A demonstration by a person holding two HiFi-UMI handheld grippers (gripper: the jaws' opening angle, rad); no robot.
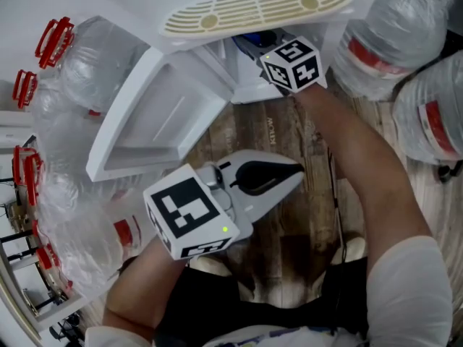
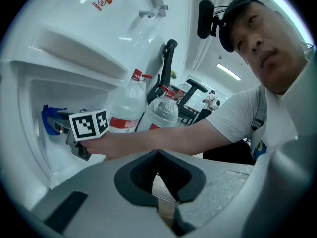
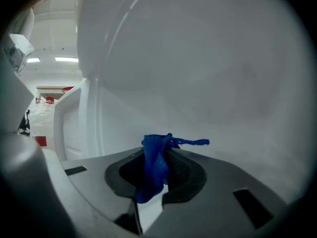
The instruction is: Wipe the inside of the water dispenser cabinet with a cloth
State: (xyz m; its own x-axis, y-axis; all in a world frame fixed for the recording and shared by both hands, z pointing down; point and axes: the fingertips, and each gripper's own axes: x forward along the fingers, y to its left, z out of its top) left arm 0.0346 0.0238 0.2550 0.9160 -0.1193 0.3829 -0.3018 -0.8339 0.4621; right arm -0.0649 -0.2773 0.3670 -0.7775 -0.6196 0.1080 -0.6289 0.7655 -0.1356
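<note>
The white water dispenser's lower cabinet (image 1: 242, 71) stands open below its drip grille (image 1: 257, 6). My right gripper (image 3: 161, 155) reaches into it, shut on a bunched blue cloth (image 3: 154, 165) that faces the white inner wall (image 3: 208, 73). In the head view only its marker cube (image 1: 293, 63) and a bit of the blue cloth (image 1: 253, 40) show at the opening. The left gripper view shows the cloth (image 2: 49, 119) deep inside, by the left wall. My left gripper (image 1: 295, 176) hangs shut and empty over the wooden floor, outside the cabinet.
The cabinet door (image 1: 155, 118) swings open to the left. Large water jugs crowd both sides: one at the left (image 1: 79, 71), two at the right (image 1: 394, 35) (image 1: 434, 114). Wooden floor (image 1: 289, 223) lies in front.
</note>
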